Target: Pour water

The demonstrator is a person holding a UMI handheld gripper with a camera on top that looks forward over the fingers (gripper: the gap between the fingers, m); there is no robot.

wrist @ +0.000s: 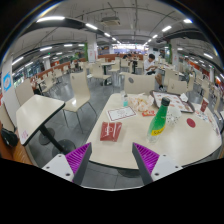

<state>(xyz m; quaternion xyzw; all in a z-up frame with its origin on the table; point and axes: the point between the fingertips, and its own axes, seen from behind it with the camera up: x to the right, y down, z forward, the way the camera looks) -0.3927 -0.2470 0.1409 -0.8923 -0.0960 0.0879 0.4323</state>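
Standing ahead-right of open gripper: green bottle

no legible text, labels or signs

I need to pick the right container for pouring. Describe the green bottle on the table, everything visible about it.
The green bottle stands roughly upright on the white table, ahead of the gripper and off toward its right finger. Its body looks like bright translucent green plastic, paler toward the top. The cap cannot be made out, nor any liquid level. Only the tabletop touches it; the open fingers are well short of it. A red packet lies apart from it.
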